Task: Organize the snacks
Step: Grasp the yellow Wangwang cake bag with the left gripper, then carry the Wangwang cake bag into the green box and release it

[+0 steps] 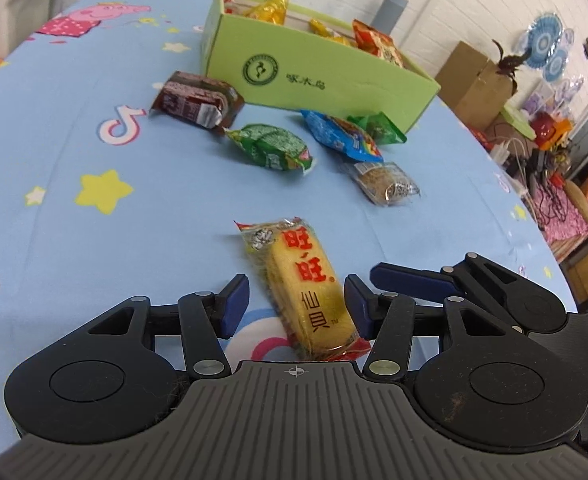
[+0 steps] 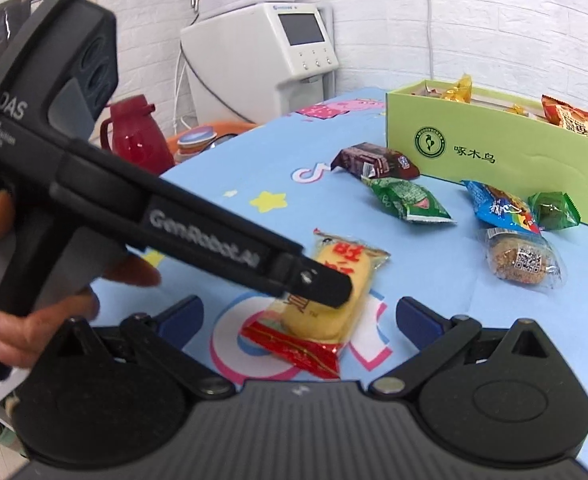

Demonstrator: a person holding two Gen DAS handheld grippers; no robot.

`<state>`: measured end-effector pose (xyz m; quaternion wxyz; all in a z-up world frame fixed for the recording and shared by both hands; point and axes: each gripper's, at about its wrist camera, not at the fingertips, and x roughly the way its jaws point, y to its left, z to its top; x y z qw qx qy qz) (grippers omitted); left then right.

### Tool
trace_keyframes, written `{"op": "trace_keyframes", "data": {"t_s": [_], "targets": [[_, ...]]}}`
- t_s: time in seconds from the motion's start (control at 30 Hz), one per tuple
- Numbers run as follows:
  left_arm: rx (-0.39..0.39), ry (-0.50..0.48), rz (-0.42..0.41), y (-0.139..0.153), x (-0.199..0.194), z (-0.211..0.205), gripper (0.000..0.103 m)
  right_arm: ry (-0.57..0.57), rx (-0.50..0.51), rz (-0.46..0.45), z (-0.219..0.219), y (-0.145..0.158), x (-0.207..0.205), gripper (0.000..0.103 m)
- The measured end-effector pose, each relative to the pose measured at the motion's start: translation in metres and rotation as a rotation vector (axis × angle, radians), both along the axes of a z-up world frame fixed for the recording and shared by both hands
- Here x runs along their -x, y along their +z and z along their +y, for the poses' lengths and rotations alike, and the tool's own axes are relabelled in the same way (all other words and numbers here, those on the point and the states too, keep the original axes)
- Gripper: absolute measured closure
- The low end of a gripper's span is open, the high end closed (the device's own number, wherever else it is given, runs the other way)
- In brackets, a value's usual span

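A yellow rice cracker packet with red print lies on the blue cartoon tablecloth. My left gripper straddles it, open: the left pad stands clear of the wrapper and the right pad sits close beside it. My right gripper is wide open just behind the packet with nothing gripped; one of its blue fingers shows at the right of the left wrist view. A green box at the back holds several snacks.
Loose snacks lie before the box: a brown packet, a green one, a blue one, a small green one and a clear-wrapped cake. A hand holds the left gripper. A white machine and red flask stand beyond the table.
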<state>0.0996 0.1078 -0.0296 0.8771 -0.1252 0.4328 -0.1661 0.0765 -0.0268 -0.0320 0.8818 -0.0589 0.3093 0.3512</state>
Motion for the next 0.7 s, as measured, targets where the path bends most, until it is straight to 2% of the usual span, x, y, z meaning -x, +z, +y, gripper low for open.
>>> {"op": "trace_keyframes", "data": {"t_s": [0.33, 0.37, 0.4, 0.43, 0.47, 0.57, 0.7], "targets": [[-0.053, -0.05, -0.033, -0.001, 0.001, -0.01, 0.066, -0.028, 0.035, 0.019, 0.01, -0.009, -0.004, 0.004], [-0.056, -0.061, -0.04, -0.002, 0.003, -0.011, 0.07, -0.023, 0.043, 0.026, 0.012, -0.01, -0.005, 0.007], [-0.037, -0.084, -0.04, -0.002, 0.004, -0.011, 0.078, -0.018, 0.05, 0.02, 0.013, -0.009, -0.004, 0.019], [-0.04, -0.082, -0.053, -0.002, 0.007, -0.012, 0.078, -0.012, 0.059, 0.002, 0.013, -0.008, 0.0, 0.022], [-0.049, -0.087, -0.067, -0.002, 0.01, -0.014, 0.078, -0.025, 0.074, -0.006, 0.014, -0.007, 0.002, 0.023], [-0.032, -0.081, -0.068, 0.001, 0.014, -0.015, 0.079, -0.048, 0.03, 0.018, 0.006, -0.005, 0.006, 0.023], [0.0, -0.07, -0.109, 0.024, 0.012, -0.018, 0.08, -0.084, 0.01, -0.028, 0.001, 0.01, 0.012, 0.023]]}}
